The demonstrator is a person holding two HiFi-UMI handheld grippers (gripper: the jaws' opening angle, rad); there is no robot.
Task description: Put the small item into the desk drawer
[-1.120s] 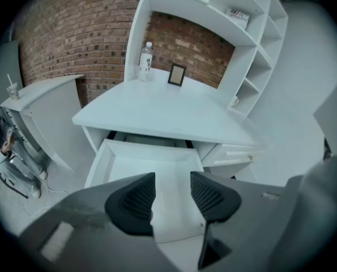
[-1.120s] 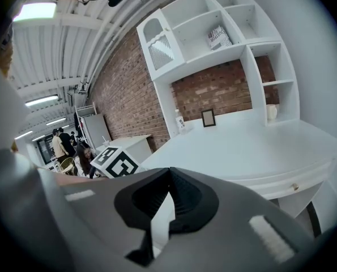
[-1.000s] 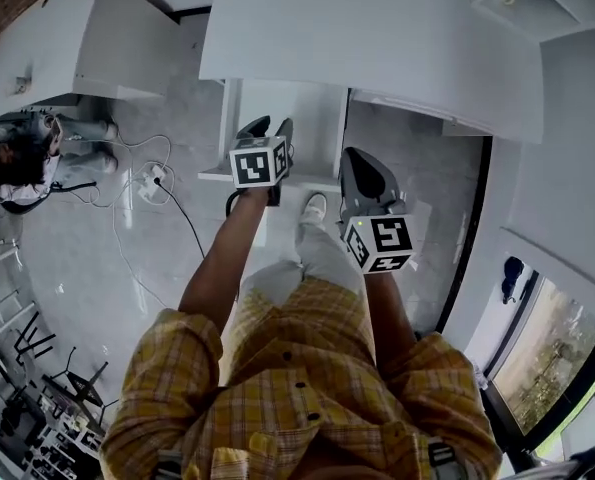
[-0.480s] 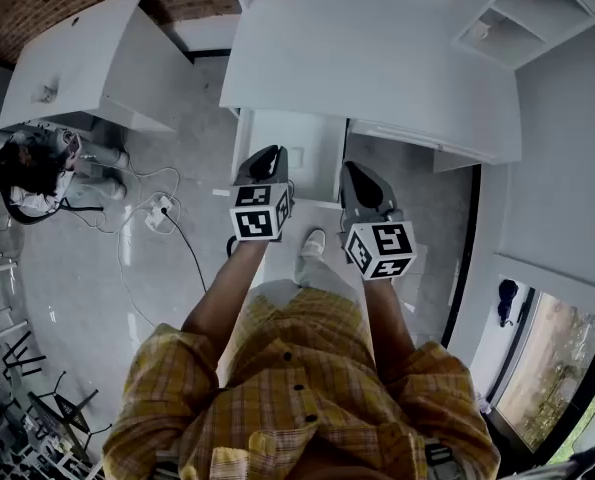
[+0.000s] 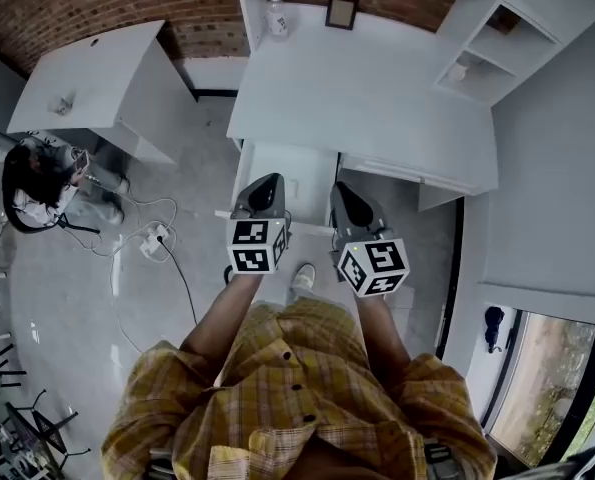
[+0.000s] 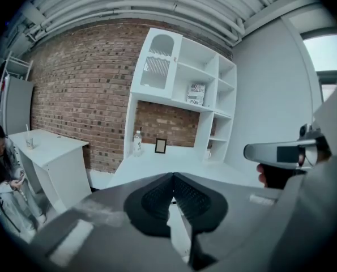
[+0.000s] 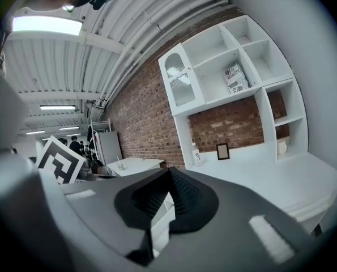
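In the head view the white desk (image 5: 377, 88) fills the upper middle, and its drawer (image 5: 302, 168) stands pulled out under the front edge. My left gripper (image 5: 262, 190) hovers over the drawer's near left corner, jaws shut with nothing between them. My right gripper (image 5: 349, 200) hangs beside it at the drawer's near right corner, also shut and empty. In the left gripper view the left gripper (image 6: 173, 175) has its dark pads pressed together; the right gripper view shows the same for the right gripper (image 7: 169, 170). No small item shows in either gripper, and the drawer's inside looks plain white.
A bottle (image 5: 275, 13) and a picture frame (image 5: 341, 11) stand at the desk's back against the brick wall. A white shelf unit (image 5: 487, 38) rises at the right. A second white table (image 5: 87, 78) and a seated person (image 5: 37, 183) are at left; cables (image 5: 152, 238) lie on the floor.
The left gripper's jaws, apart a second ago over the drawer, have closed. Both grippers have drawn back toward the drawer's near edge, and the head view has tipped up to show more desk.
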